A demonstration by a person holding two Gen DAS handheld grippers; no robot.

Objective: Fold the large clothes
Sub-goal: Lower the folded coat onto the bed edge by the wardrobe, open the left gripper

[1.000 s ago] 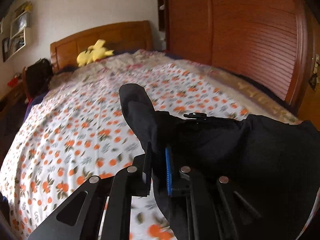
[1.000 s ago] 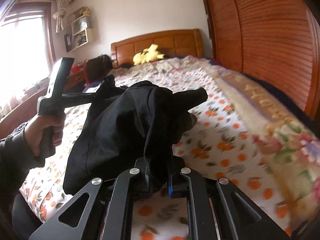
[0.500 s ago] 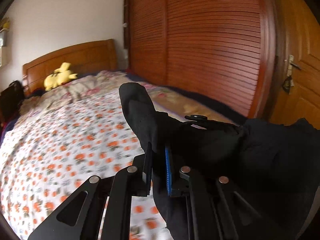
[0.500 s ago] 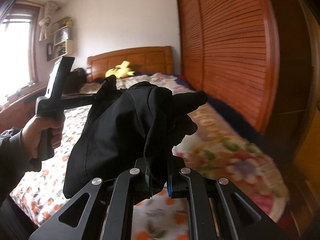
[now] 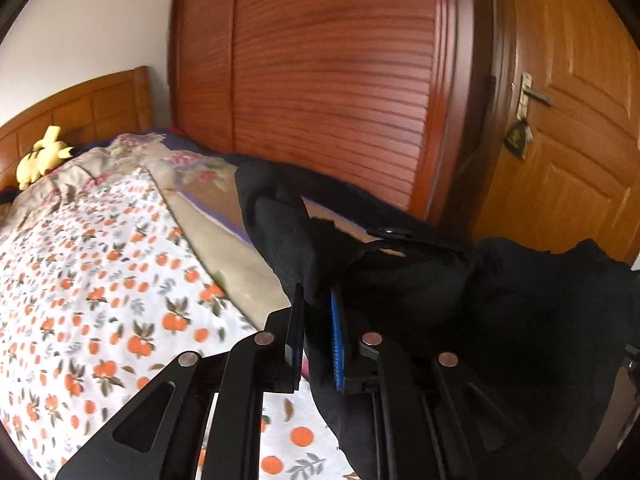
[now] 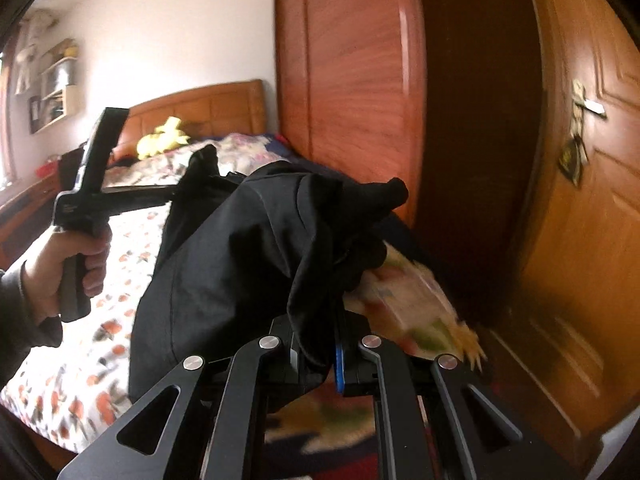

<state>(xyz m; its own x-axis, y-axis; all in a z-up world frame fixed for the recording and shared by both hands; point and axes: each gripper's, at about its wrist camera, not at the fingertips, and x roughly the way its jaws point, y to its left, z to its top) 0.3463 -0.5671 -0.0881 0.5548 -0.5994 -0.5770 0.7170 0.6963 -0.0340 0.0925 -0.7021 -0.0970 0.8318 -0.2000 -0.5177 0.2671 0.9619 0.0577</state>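
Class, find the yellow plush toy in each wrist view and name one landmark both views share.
Left wrist view: the yellow plush toy lies at the far left edge, against the wooden headboard.
Right wrist view: it sits left of centre in the upper half, again below the headboard, beyond the black garment.
Shared landmark: the door handle on the right.

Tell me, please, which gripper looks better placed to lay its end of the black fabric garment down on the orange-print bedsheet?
Probably the left gripper: clamped on the black fabric garment, it is over the orange-print bedsheet. The right gripper, also clamped, points past the bed's corner towards the wooden door.
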